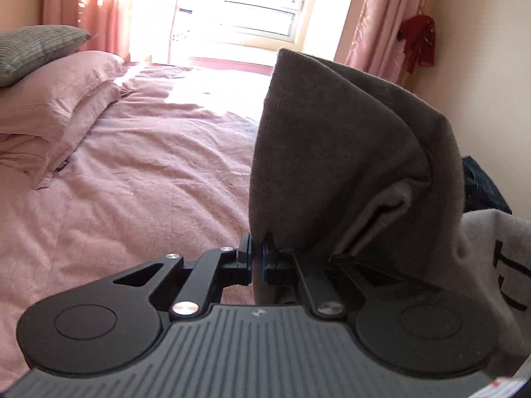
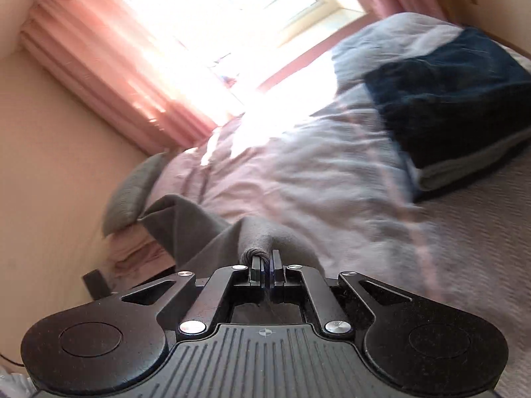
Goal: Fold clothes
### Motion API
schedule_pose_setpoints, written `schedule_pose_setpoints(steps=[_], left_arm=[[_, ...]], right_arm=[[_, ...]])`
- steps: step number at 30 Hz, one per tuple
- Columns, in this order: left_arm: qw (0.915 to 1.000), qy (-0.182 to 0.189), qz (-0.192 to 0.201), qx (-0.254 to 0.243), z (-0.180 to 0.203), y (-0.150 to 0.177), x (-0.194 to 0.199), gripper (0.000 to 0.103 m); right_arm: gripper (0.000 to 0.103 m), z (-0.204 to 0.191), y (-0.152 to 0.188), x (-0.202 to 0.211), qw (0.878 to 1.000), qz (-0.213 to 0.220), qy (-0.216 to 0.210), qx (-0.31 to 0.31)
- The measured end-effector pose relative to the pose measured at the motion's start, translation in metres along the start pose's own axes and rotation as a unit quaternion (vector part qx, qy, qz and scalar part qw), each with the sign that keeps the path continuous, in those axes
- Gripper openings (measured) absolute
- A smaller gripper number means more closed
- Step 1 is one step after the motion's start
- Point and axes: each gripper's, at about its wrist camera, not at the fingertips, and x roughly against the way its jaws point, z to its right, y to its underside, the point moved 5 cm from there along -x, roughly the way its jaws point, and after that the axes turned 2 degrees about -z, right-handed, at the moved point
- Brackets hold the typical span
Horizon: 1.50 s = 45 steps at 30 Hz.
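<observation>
A brown-grey knit garment (image 1: 348, 152) hangs lifted above the pink bed (image 1: 139, 179). My left gripper (image 1: 258, 247) is shut on its lower edge, and the cloth rises and drapes over the gripper's right side. In the right wrist view, which is tilted, my right gripper (image 2: 266, 260) is shut on a bunched fold of the same brown-grey garment (image 2: 199, 229), which trails away to the left over the bed (image 2: 298, 182).
Pink pillows (image 1: 56, 99) and a grey pillow (image 1: 36, 46) lie at the head of the bed. A light grey garment with black print (image 1: 497, 252) sits at the right. Folded dark blue clothes (image 2: 448, 106) are stacked on the bed. Behind are a bright window (image 1: 259, 10) and pink curtains (image 1: 83, 6).
</observation>
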Motion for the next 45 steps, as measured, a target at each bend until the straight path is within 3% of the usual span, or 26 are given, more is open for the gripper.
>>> schedule_pose_setpoints(steps=[3,7,11,13,15,16,17,19,21,23,28,32,37,41,45], left_arm=[[0.9990,-0.027,0.034,0.007,-0.020,-0.024,0.057,0.003],[0.9934,-0.076,0.086,-0.008,-0.038,-0.065,0.142,0.003],[0.9830,-0.120,0.119,-0.072,-0.032,-0.127,0.197,0.003],[0.9796,-0.115,0.113,-0.120,-0.011,-0.154,0.201,0.003],[0.9783,-0.097,0.086,-0.162,0.018,-0.170,0.181,0.004],[0.9775,-0.081,0.068,-0.183,0.038,-0.169,0.169,0.006],[0.9765,-0.080,0.055,-0.193,0.051,-0.168,0.151,0.018],[0.9747,-0.073,0.017,-0.210,0.072,-0.157,0.120,0.029],[0.9735,-0.071,-0.002,-0.217,0.077,-0.138,0.105,0.034],[0.9775,-0.075,-0.026,-0.195,0.064,-0.115,0.100,0.040],[0.9788,-0.138,-0.100,-0.113,-0.027,-0.034,0.120,0.040],[0.9726,-0.185,-0.139,-0.020,-0.099,0.039,0.176,0.041],[0.9584,-0.221,-0.169,0.063,-0.149,0.105,0.218,0.042],[0.9563,-0.211,-0.168,0.112,-0.172,0.128,0.219,0.042],[0.9611,-0.177,-0.169,0.129,-0.186,0.135,0.181,0.044]], right_arm=[[0.000,-0.054,0.010,-0.001,0.997,-0.020,-0.076,0.005],[0.000,-0.105,0.036,0.000,0.984,-0.060,-0.167,-0.011],[0.000,-0.123,0.067,0.003,0.974,-0.087,-0.204,-0.039],[0.000,-0.108,0.079,0.005,0.975,-0.092,-0.182,-0.087],[0.000,-0.086,0.089,0.005,0.985,-0.093,-0.097,-0.109],[0.010,-0.073,0.093,0.005,0.988,-0.094,-0.038,-0.113],[0.037,-0.062,0.097,0.008,0.989,-0.091,0.008,-0.116],[0.062,-0.037,0.101,0.024,0.986,-0.069,0.075,-0.135],[0.062,-0.016,0.100,0.044,0.983,-0.050,0.089,-0.152],[0.062,0.000,0.099,0.060,0.981,-0.039,0.111,-0.157],[0.062,0.014,0.104,0.060,0.981,-0.075,0.160,-0.083],[0.062,0.012,0.111,0.003,0.976,-0.128,0.173,0.037],[0.062,0.001,0.114,-0.077,0.961,-0.169,0.132,0.175],[0.062,0.002,0.105,-0.141,0.958,-0.195,0.087,0.193],[0.062,0.002,0.092,-0.210,0.957,-0.209,0.061,0.194]])
